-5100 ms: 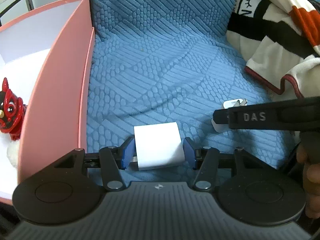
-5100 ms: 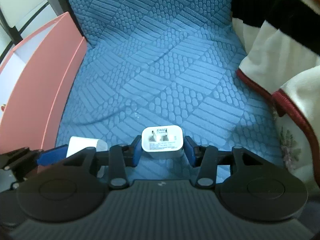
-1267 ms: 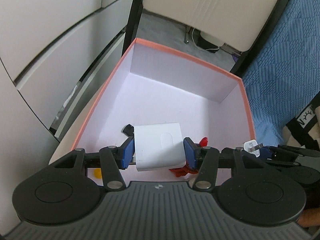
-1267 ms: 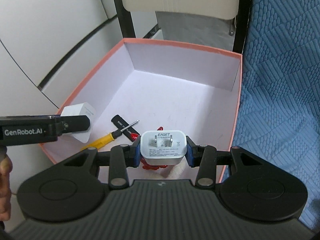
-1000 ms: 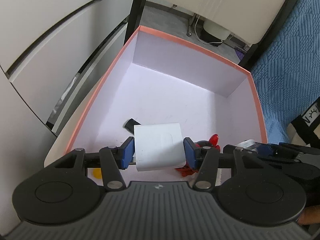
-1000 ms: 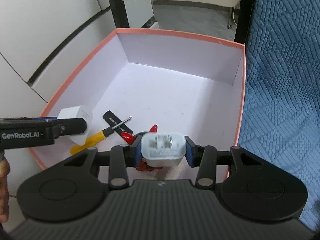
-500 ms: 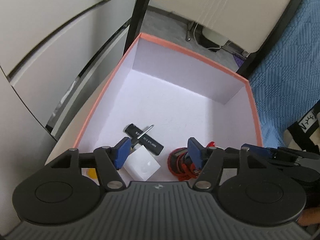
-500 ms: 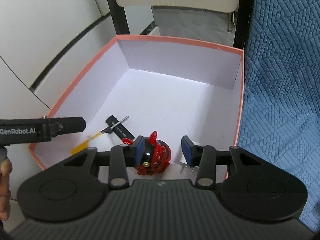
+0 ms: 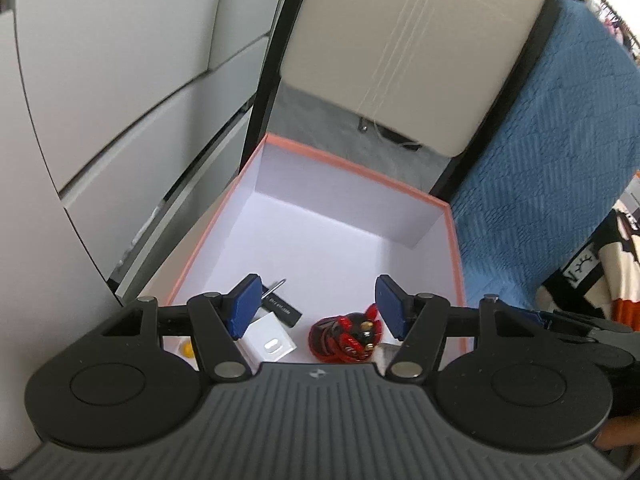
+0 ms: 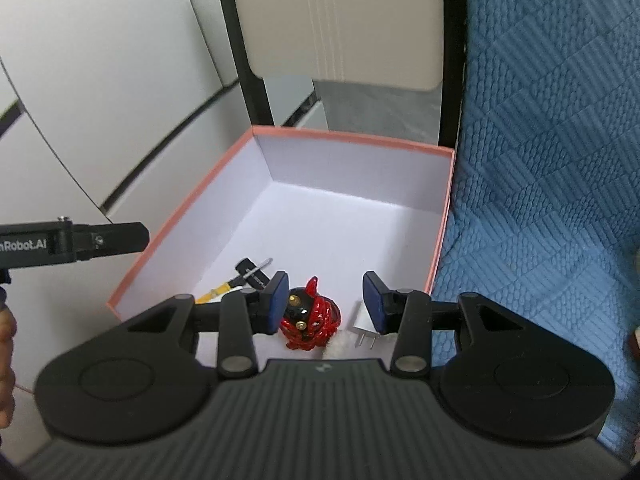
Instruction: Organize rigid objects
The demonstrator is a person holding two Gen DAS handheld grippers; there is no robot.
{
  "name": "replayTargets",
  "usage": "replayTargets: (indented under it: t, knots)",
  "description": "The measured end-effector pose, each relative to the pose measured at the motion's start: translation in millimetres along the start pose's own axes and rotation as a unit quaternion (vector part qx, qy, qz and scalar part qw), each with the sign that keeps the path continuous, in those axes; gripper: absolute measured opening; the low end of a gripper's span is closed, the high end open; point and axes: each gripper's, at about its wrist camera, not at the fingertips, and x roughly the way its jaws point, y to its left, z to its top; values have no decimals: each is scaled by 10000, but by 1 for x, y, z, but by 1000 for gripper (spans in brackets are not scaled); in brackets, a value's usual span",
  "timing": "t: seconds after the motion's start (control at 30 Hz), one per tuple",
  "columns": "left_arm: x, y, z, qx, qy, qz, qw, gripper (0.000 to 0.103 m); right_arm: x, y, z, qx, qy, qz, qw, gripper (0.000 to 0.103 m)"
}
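Note:
A pink box [image 9: 360, 172] with a white inside stands beside the blue bed; it also shows in the right wrist view [image 10: 352, 135]. My left gripper [image 9: 316, 306] is open and empty above its near end. A white charger block [image 9: 269, 343] lies on the box floor under it. My right gripper [image 10: 325, 300] is open and empty above the box. A white plug adapter [image 10: 363, 326] lies below its right finger. A red and black figurine [image 9: 347, 338] sits between them, also in the right wrist view [image 10: 309, 318].
A black clip-like item [image 9: 280, 307] and a yellow-handled screwdriver [image 10: 216, 290] lie in the box. A blue textured bedspread [image 10: 552, 160] lies to the right. A beige chair back with black posts [image 10: 340, 20] stands behind the box. White cabinet panels [image 9: 100, 100] are on the left.
Both grippers held white chargers over the box, then opened and dropped them inside. Since then both have risen away from the box, still open.

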Motion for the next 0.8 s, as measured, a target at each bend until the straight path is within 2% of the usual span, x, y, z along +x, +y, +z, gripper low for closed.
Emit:
replayTargets:
  t: [0.4,0.8]
  knots:
    - [-58,-31,-26,20,-387,44,9992,68,-70,-4,-16,-160,-501,78,9986,44]
    - [-106,-63,-58,192,-605,52,9980,68,-123,-23,-43,-197,-731,-4,9971,44]
